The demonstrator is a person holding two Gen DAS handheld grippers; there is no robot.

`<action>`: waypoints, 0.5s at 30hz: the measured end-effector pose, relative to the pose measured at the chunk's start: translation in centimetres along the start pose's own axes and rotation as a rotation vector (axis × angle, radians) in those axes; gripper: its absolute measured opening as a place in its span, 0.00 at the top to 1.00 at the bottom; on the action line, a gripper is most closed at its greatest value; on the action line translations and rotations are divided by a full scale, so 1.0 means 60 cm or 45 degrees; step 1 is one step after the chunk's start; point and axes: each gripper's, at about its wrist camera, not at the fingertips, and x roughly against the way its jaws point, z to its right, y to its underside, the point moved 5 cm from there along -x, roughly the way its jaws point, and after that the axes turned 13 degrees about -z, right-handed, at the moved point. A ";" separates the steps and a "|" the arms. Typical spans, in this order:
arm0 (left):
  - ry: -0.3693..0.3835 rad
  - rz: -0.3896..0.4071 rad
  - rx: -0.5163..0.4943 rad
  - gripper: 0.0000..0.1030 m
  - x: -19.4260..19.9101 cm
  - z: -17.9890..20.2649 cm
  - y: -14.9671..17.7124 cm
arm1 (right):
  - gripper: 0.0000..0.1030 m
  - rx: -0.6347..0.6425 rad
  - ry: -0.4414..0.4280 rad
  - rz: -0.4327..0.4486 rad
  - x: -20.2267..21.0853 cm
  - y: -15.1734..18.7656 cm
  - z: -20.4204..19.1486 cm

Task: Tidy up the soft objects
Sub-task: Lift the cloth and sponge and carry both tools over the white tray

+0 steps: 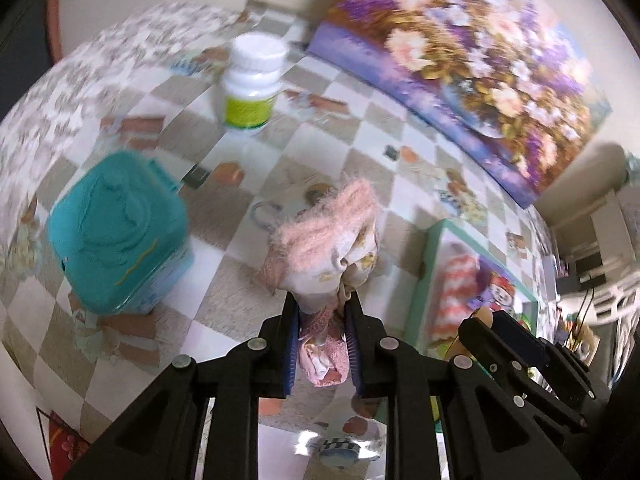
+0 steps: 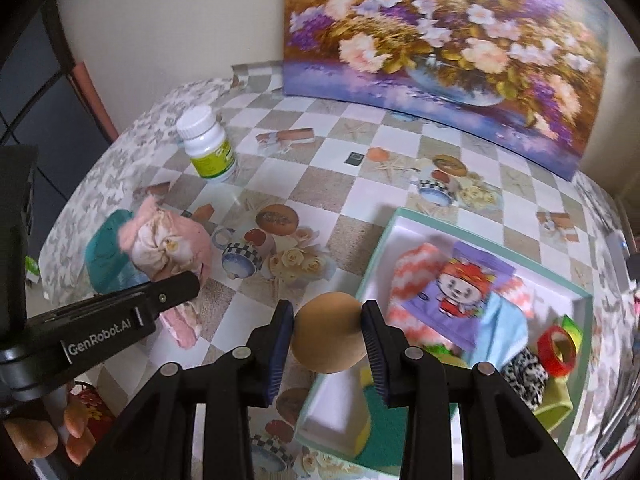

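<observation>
A: We've got the left gripper [image 1: 322,312] clamped on the pink bundle [image 1: 320,240], a fluffy pink cloth wrapped with a flowered one. The jaws are pinched tight on its lower folds, and the rest of it bulges out past the fingertips.

B: And from the right wrist view we see that same bundle [image 2: 168,246] up off the tablecloth [image 2: 352,136], hanging in front of the teal tin [image 2: 102,254].

A: Right. In our left view the tin [image 1: 120,232] sits to the left of the bundle, and the white bottle [image 1: 252,80] with the green label stands further back, well apart from both.

B: Now our right gripper [image 2: 328,328]: its jaws are closed on the tan ball [image 2: 328,330], a pad pressing on each side. The ball sits over the near left corner of the box [image 2: 384,228].

A: What's in the box?

B: We see an orange-and-white zigzag cloth [image 2: 416,280], a purple cartoon packet [image 2: 460,284] lying on it, something light blue [image 2: 504,328] beside that, a black-and-white spotted piece [image 2: 524,372], a roll of red tape [image 2: 558,350], and a green sponge [image 2: 380,436] with a yellow edge near the front.

A: The flower painting [image 2: 440,32] leans against the wall at the back of the table.

B: Our left view is blurred, so finer detail on the cloths we cannot tell.
</observation>
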 end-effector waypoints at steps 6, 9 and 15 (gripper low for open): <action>0.015 0.044 -0.139 0.79 0.010 0.053 0.007 | 0.63 -0.097 -0.003 0.062 0.035 0.018 0.036; 0.024 0.056 -0.209 0.79 0.013 0.079 0.013 | 0.63 -0.157 -0.005 0.092 0.051 0.025 0.060; 0.052 0.066 -0.297 0.79 0.016 0.112 0.026 | 0.63 -0.302 0.012 0.127 0.074 0.046 0.118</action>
